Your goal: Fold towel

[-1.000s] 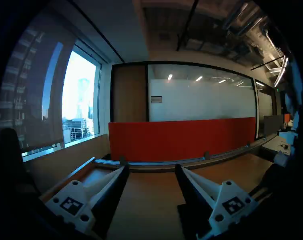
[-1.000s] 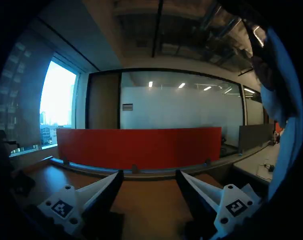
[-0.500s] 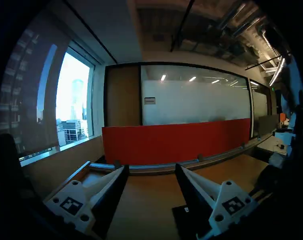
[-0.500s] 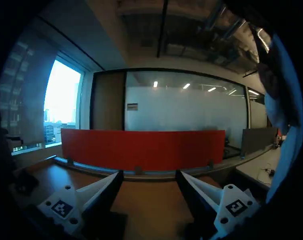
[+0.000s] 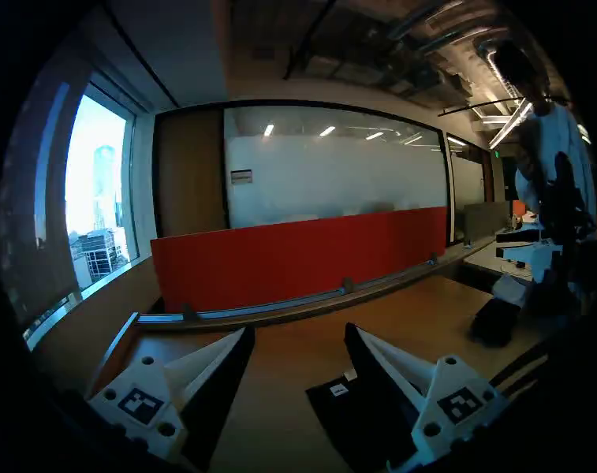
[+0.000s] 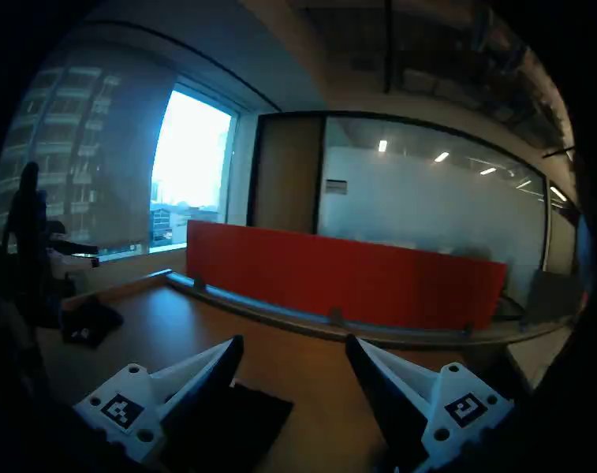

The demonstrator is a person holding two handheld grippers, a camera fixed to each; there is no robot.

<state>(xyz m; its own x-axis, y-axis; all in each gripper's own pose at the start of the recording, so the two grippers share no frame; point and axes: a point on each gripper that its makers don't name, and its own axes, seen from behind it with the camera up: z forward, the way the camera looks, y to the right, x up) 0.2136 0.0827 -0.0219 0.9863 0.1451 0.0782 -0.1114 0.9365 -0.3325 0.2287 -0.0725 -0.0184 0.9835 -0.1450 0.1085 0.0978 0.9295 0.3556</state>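
Above the desk [image 5: 408, 307], left gripper [image 5: 298, 329] and right gripper [image 6: 294, 340] hover level, fingers spread, empty. Dark towel [image 5: 339, 418] lies at 6 o'clock in left gripper view, 7 o'clock in right gripper view; the former adds a person [image 5: 550, 158], 2 o'clock.

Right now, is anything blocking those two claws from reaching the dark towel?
Nothing visible does. The dark towel lies on the wooden desk just beneath the open left gripper and right gripper.
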